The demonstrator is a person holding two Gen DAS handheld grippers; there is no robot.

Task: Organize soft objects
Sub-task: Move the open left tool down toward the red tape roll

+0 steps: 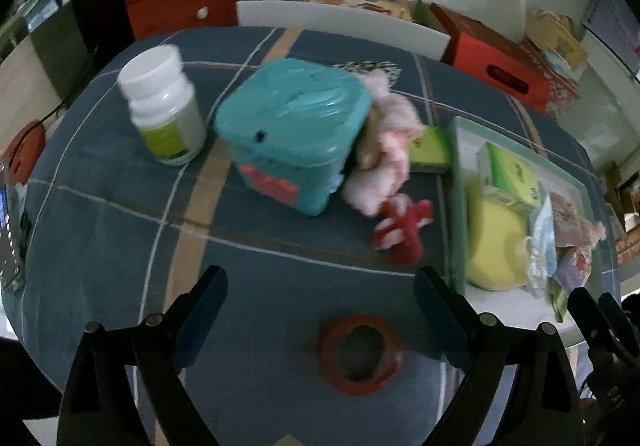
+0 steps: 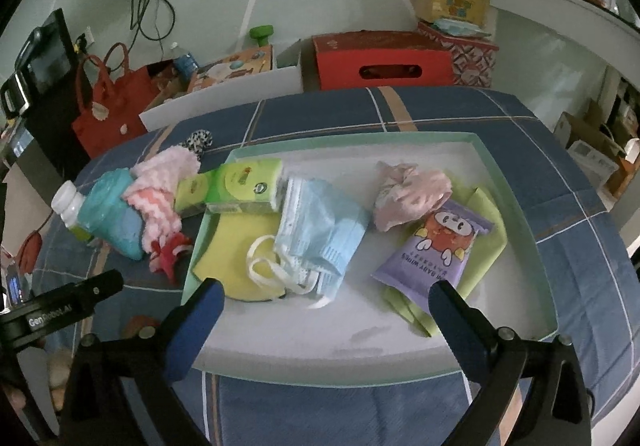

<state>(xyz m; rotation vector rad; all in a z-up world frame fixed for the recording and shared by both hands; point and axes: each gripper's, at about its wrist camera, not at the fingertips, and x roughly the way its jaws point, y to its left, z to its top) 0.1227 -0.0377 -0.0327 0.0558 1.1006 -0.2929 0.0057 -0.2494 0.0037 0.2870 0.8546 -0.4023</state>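
My left gripper (image 1: 320,282) is open over the blue checked cloth, with a red tape ring (image 1: 360,352) lying on the cloth between its fingers. Beyond it lie a red-and-white knotted toy (image 1: 404,230) and a pink fluffy cloth (image 1: 384,150) that leans on a teal box (image 1: 292,134). My right gripper (image 2: 326,292) is open and empty above the near part of a white tray (image 2: 360,342). The tray holds blue face masks (image 2: 320,230), a yellow cloth (image 2: 236,242), a green tissue pack (image 2: 244,186), a pink bundle (image 2: 408,194) and a purple wipes pack (image 2: 436,250).
A white bottle (image 1: 164,106) stands left of the teal box. A second green pack (image 2: 192,190) lies just outside the tray's left rim. Red bags and boxes (image 2: 384,58) crowd the floor behind the table. The picture in the left wrist view is blurred.
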